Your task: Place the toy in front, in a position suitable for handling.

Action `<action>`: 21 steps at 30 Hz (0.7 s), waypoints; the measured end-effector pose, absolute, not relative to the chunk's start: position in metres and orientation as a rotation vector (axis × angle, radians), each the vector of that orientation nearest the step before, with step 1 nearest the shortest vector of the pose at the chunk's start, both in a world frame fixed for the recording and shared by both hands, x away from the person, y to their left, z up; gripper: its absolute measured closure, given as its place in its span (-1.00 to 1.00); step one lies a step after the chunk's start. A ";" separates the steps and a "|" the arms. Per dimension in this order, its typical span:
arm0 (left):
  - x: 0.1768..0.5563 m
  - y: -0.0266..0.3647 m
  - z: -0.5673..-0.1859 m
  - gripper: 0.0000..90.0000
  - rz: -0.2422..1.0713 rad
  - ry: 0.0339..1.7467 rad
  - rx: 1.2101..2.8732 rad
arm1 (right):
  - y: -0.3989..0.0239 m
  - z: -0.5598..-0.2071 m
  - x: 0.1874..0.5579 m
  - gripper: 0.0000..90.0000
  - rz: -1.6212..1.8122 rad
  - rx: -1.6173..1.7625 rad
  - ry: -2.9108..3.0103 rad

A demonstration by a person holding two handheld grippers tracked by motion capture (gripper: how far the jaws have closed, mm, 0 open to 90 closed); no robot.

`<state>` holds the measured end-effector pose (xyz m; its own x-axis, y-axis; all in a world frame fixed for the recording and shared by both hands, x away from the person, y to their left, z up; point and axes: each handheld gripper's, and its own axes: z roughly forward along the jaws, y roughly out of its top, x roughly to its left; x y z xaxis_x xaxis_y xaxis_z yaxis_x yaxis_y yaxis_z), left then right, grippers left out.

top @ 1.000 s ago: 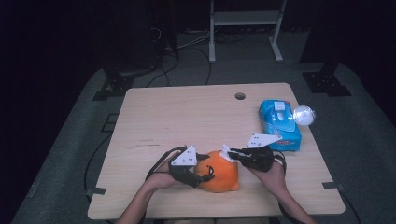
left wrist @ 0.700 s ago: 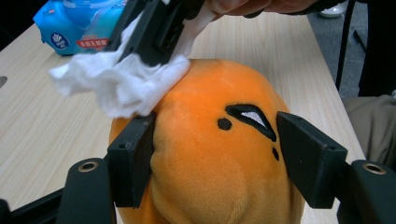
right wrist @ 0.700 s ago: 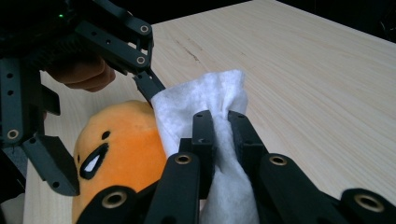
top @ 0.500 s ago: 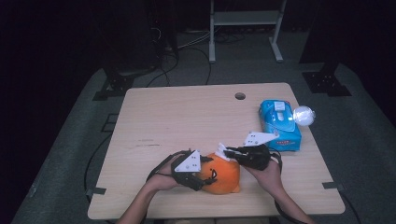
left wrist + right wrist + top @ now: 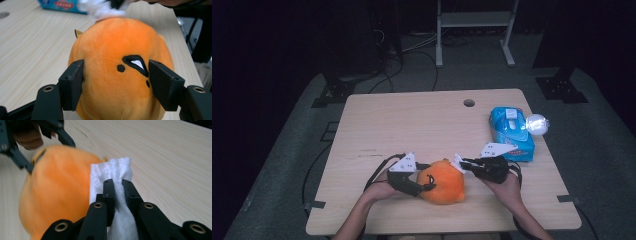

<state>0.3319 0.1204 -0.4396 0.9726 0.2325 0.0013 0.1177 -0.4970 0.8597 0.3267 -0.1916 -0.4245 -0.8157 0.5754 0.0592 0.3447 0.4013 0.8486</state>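
Near edge of the counter (image 5: 362, 210): two forearms come in from below, one claw in each hand. Left claw (image 5: 115, 82) clamped on the orange plush toy (image 5: 443, 181), one black jaw pressed into each side of the toy's face; stitched eye and dark dots lie between the jaws in the left gripper view. The toy sits on the counter close to the near edge, about midway across, between the two hands. Right claw (image 5: 118, 185) just right of the toy, jaws drawn together on a folded white tissue (image 5: 111, 170); the tissue's free end rests against the toy's upper right side, and in the high view it shows as a white tuft (image 5: 458, 163) at the toy's top. Farther off and to the right, a blue pack of wipes (image 5: 511, 132) lies flat near the counter's right edge, well apart from the toy, with a white flap on top. A pale round ball (image 5: 536, 124) sits touching the pack's right side, at the counter's rim. Farther still, a small round hole (image 5: 469, 103) in the counter near its far edge. Beyond the counter, dark floor with cables and the legs of a metal stand (image 5: 472, 20).
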 end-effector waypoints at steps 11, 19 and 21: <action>0.341 0.123 -0.443 -0.31 0.115 0.353 2.056 | -0.177 -0.418 0.311 0.81 1.433 0.708 2.434; 0.342 0.122 -0.443 -0.30 0.110 0.386 2.046 | -0.195 -0.432 0.326 0.81 1.378 0.816 2.480; 0.342 0.121 -0.442 -0.30 0.114 0.394 2.047 | -0.193 -0.429 0.322 0.81 1.408 0.794 2.479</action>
